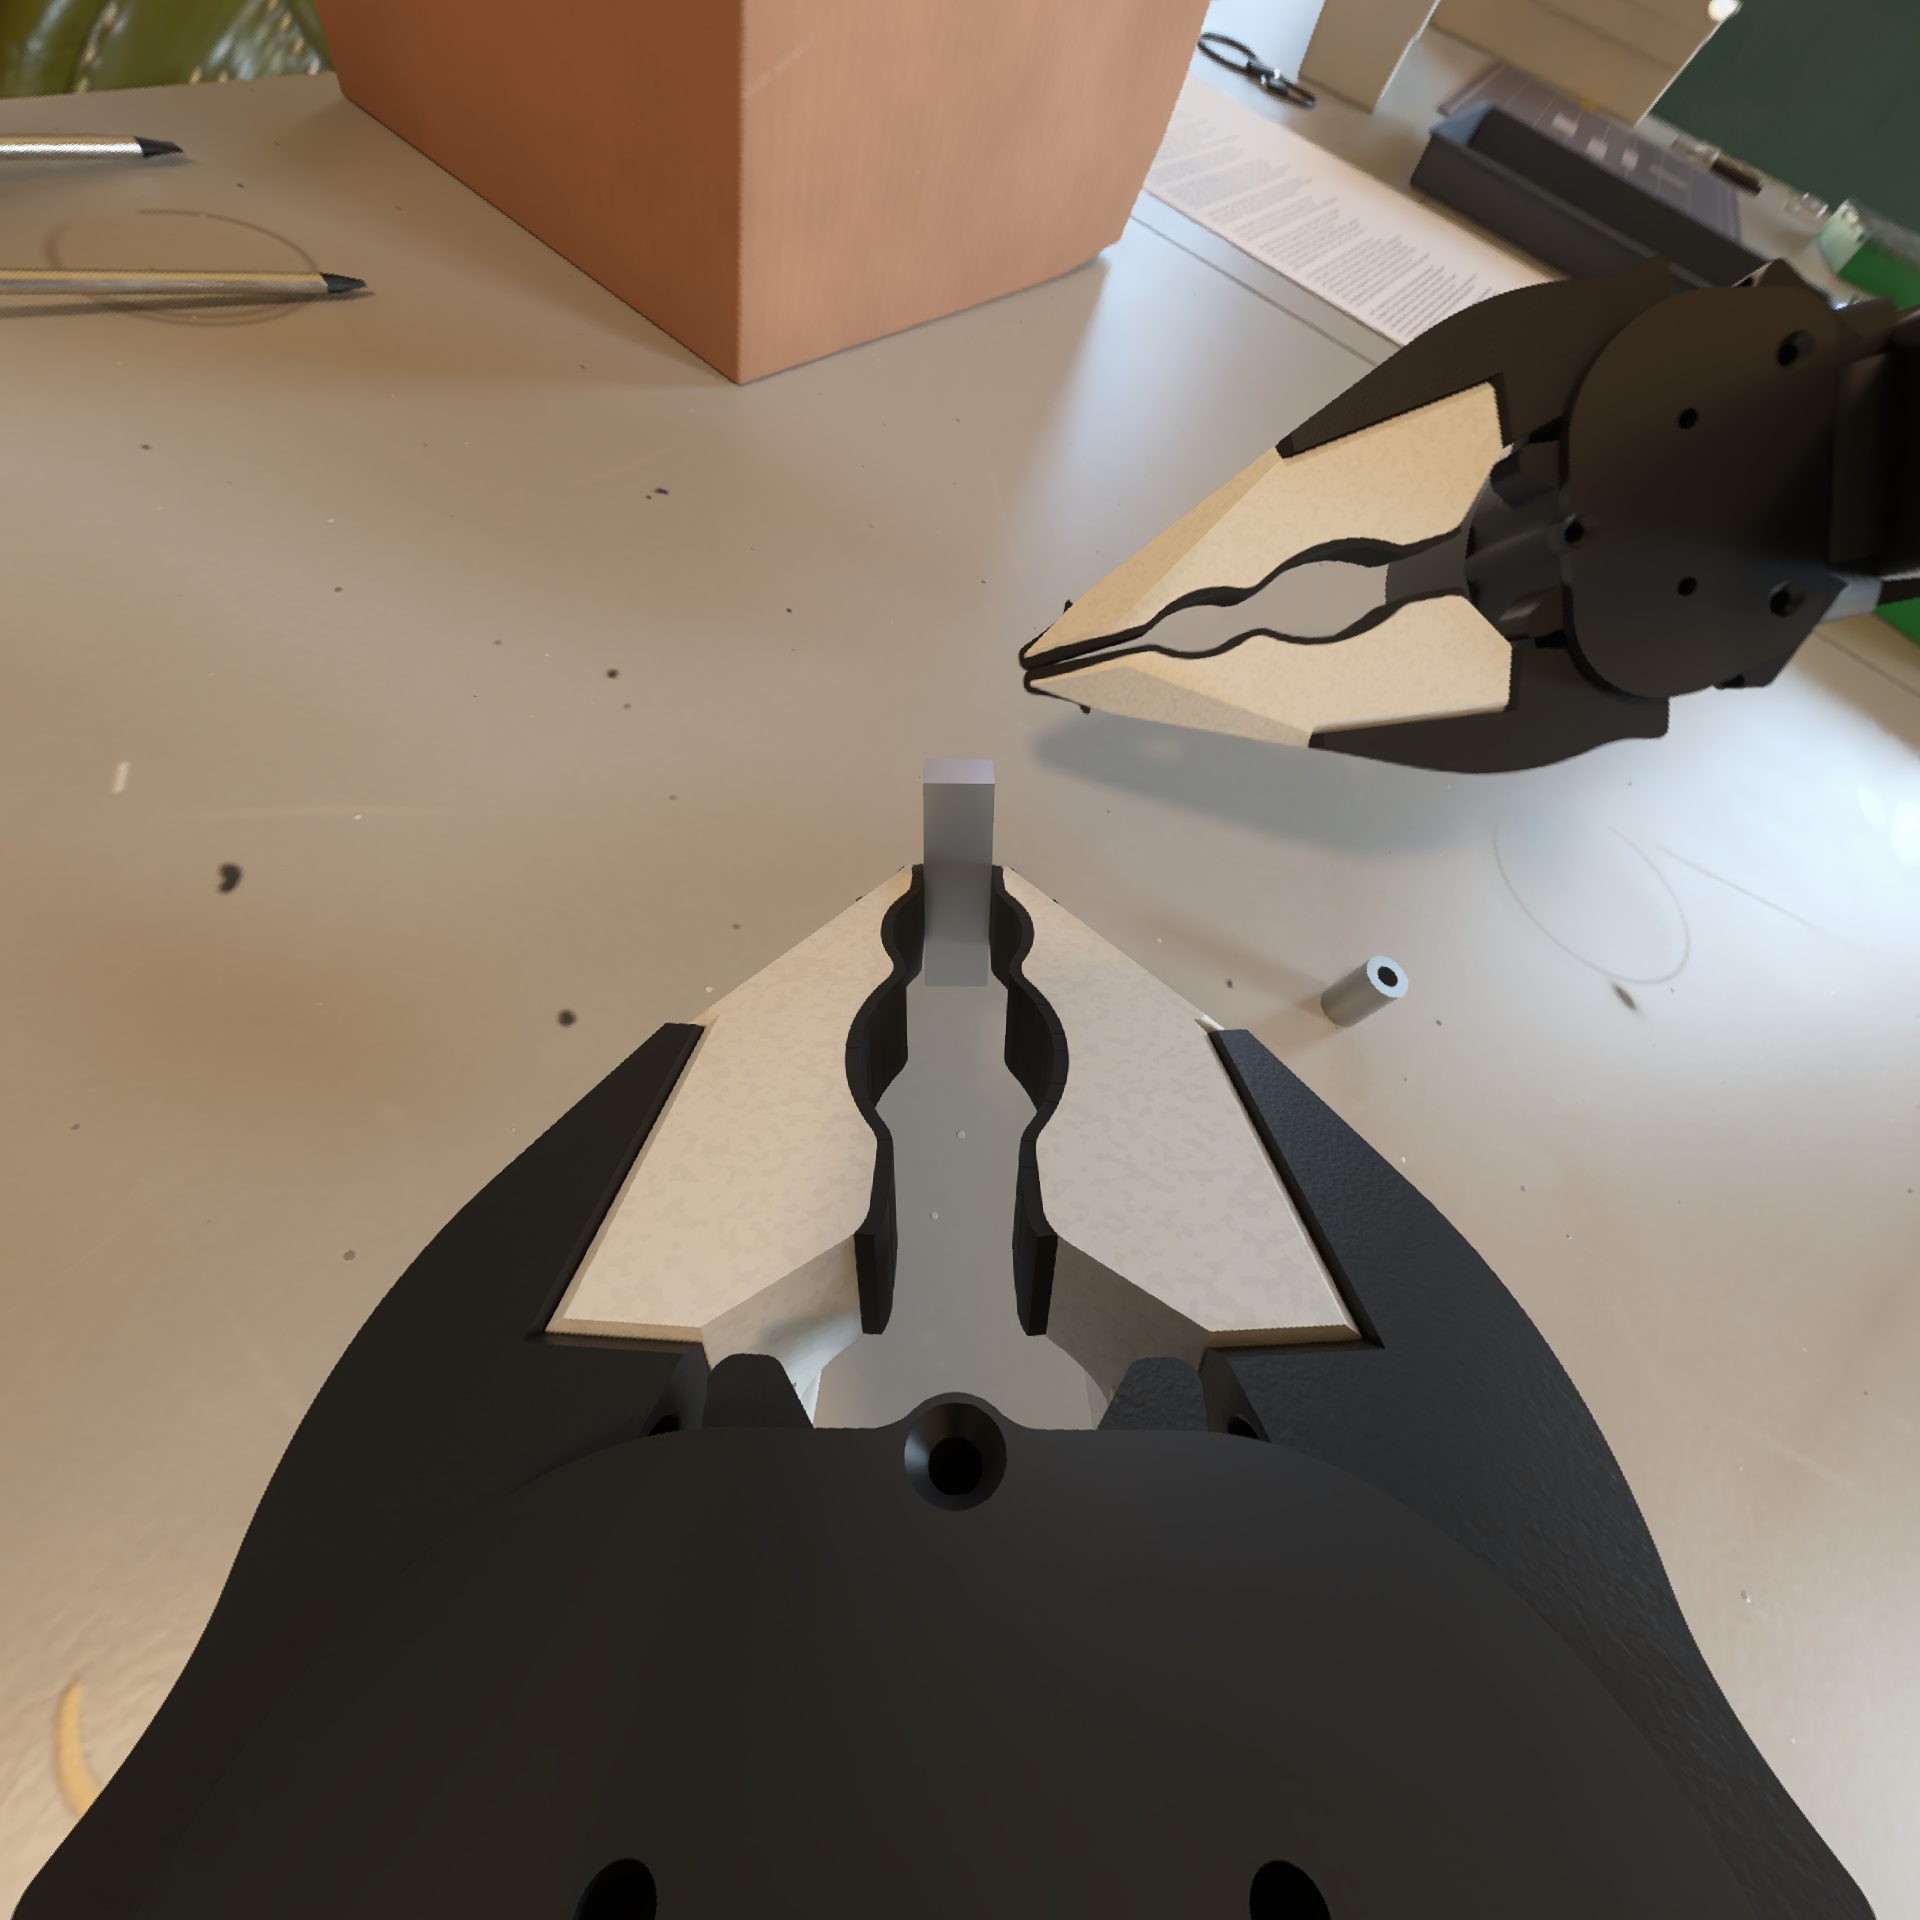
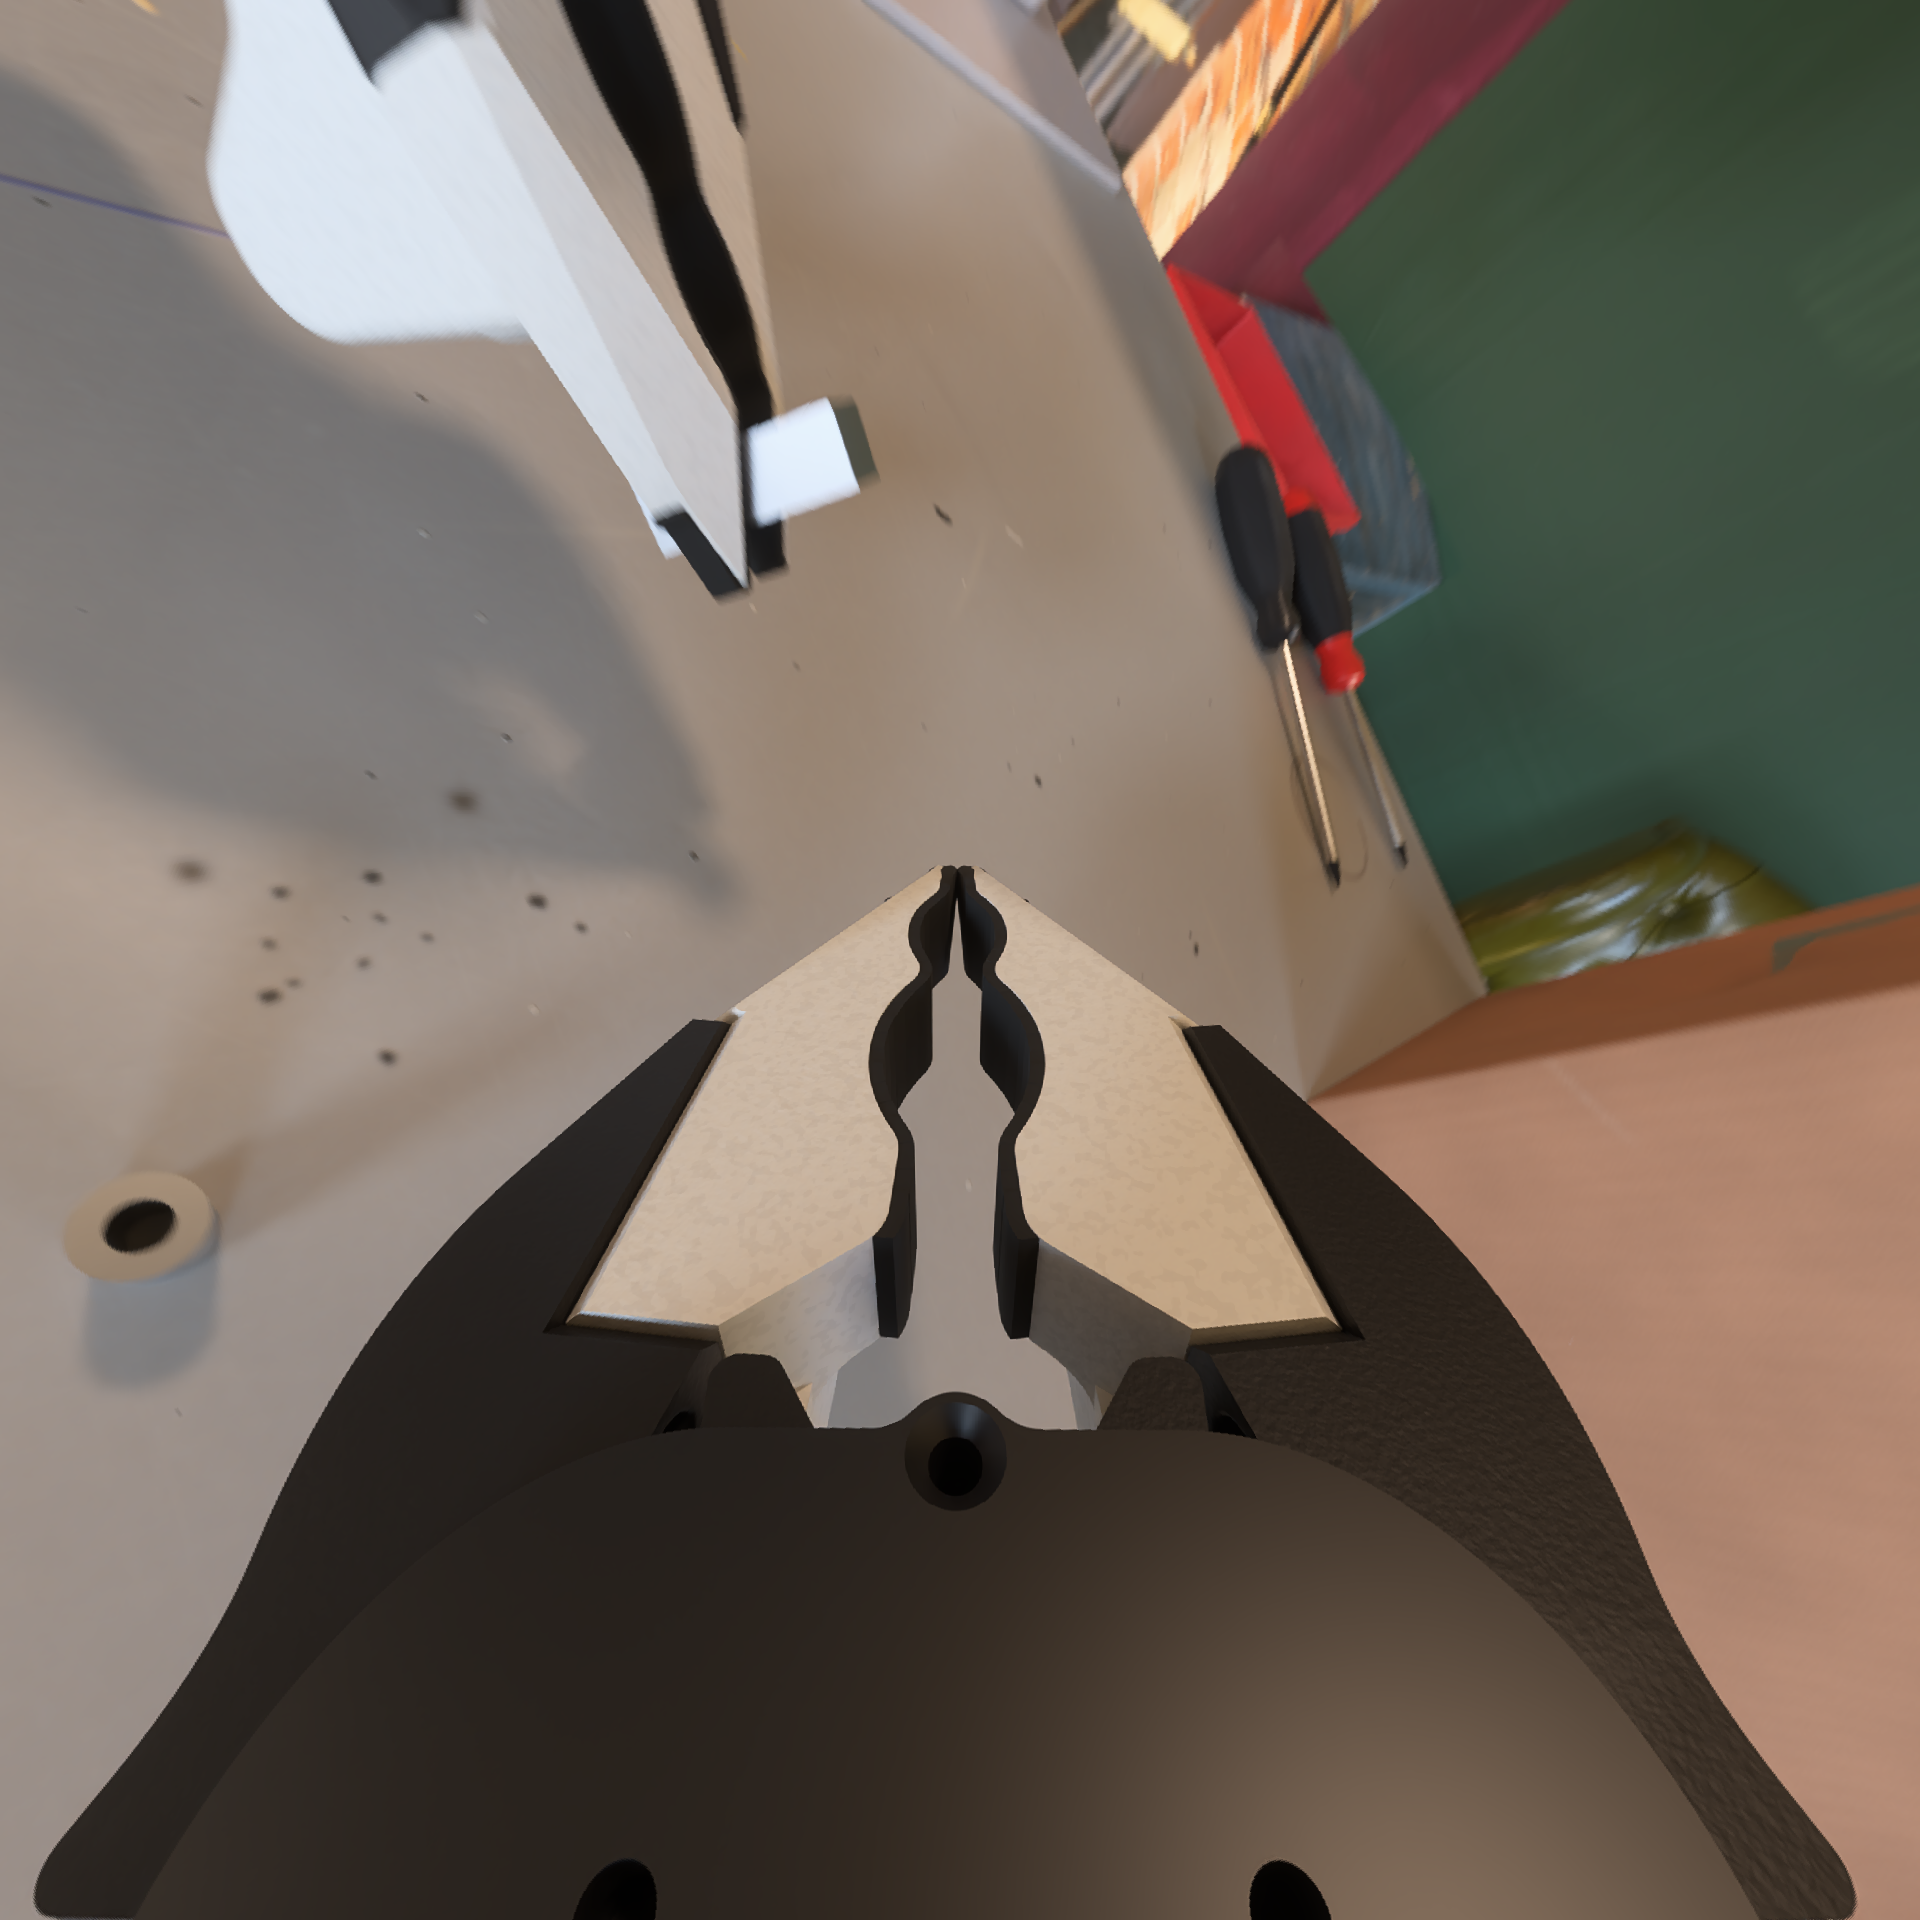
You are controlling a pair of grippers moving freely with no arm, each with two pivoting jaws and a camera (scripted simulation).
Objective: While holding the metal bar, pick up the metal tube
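My left gripper (image 1: 957, 871) is shut on a short grey metal bar (image 1: 957, 831), which sticks out past the fingertips above the table. The bar also shows in the right wrist view (image 2: 805, 462), held by the left gripper (image 2: 743, 566) at the upper left. The small grey metal tube (image 1: 1363, 992) lies on the table to the right of my left gripper; it also shows at the left of the right wrist view (image 2: 140, 1226), end-on. My right gripper (image 2: 956, 873) is shut and empty; in the left wrist view it (image 1: 1029, 665) hovers at the right, above and beyond the tube.
A brown cardboard box (image 1: 769, 156) stands at the back, also at the right wrist view's lower right (image 2: 1662, 1247). Two pens (image 1: 177, 281) lie at the far left. Papers (image 1: 1309, 218) and a dark tray (image 1: 1579, 197) sit at the back right. Two screwdrivers (image 2: 1304, 644) lie near the table edge.
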